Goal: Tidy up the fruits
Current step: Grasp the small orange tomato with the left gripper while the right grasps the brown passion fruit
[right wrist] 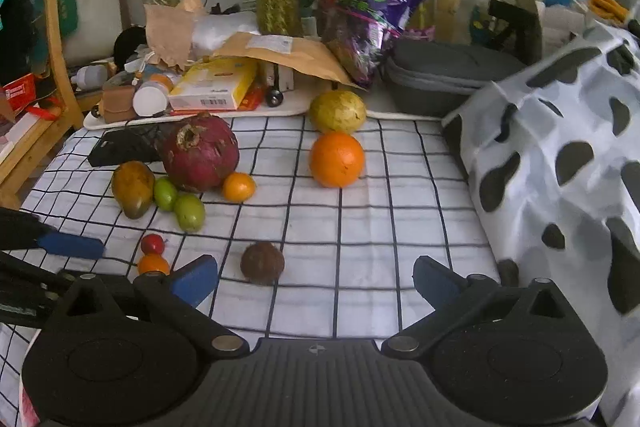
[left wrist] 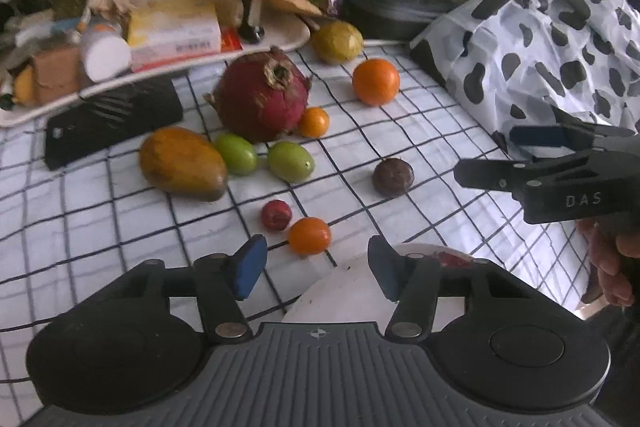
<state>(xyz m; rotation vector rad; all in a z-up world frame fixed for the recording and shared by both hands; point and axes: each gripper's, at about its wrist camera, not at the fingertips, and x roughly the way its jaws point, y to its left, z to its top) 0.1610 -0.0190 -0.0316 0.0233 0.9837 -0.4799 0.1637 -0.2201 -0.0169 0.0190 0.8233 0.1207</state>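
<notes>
Fruits lie on a checked cloth (left wrist: 360, 163): a big red dragon fruit (left wrist: 262, 95), a mango (left wrist: 182, 165), two green fruits (left wrist: 290, 161), an orange (left wrist: 376, 81), a yellow-green fruit (left wrist: 337, 41), small oranges (left wrist: 309, 235), a small red fruit (left wrist: 276, 214) and a dark brown fruit (left wrist: 393, 177). My left gripper (left wrist: 318, 269) is open and empty above a white plate (left wrist: 340, 295). My right gripper (right wrist: 316, 277) is open and empty, just behind the brown fruit (right wrist: 262, 263); it also shows in the left wrist view (left wrist: 492, 157).
A tray (left wrist: 276, 39) of boxes and bottles, a black flat case (left wrist: 112, 125), a grey zip case (right wrist: 444, 75), a purple bag (right wrist: 380, 7) and plant vases line the back. A cow-print cloth (right wrist: 560, 155) is heaped on the right.
</notes>
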